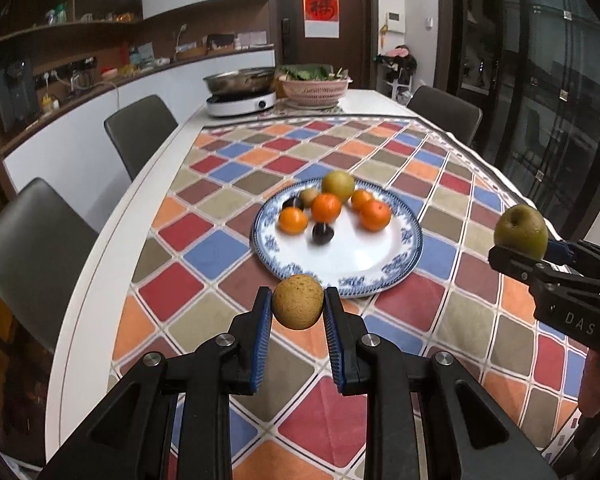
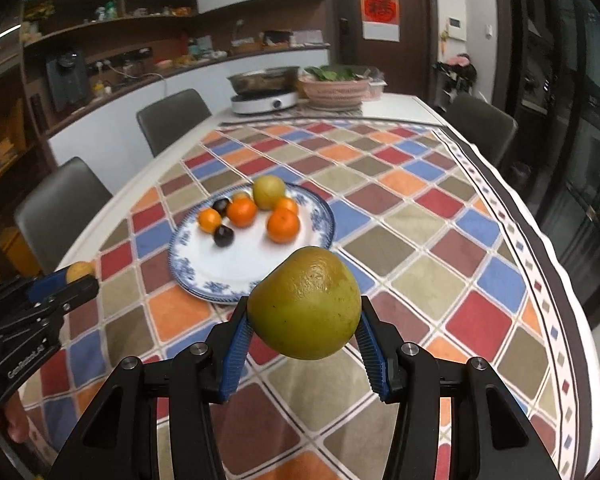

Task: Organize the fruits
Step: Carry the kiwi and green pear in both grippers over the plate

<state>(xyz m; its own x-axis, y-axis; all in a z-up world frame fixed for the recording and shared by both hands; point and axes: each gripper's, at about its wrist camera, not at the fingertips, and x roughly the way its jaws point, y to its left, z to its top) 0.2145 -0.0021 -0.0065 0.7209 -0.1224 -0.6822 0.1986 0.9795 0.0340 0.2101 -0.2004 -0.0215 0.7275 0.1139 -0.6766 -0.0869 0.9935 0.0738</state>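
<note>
Rough brown fruit [image 1: 298, 307] pinched in left claw [image 1: 298, 312], held above checkered cloth [image 1: 204, 280] just short of blue-rimmed plate [image 1: 380, 256]. Smooth green pear [image 2: 305, 303] gripped by right claw [image 2: 306, 320], raised beside plate holding glossy oranges [image 1: 326, 207], dark plums [image 1: 322, 233], another pear [image 1: 338, 186].

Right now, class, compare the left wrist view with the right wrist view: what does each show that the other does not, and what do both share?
Only the left wrist view shows the left gripper head-on, its fingers clamping the small brown fruit, and the small brownish fruit on the plate.

Only the right wrist view shows the right gripper head-on, closed on the green pear, with its broad underside visible.

Both share the blue-and-white plate holding oranges, dark plums and another pear, the chequered tablecloth, and each other's gripper at the edge.
</note>
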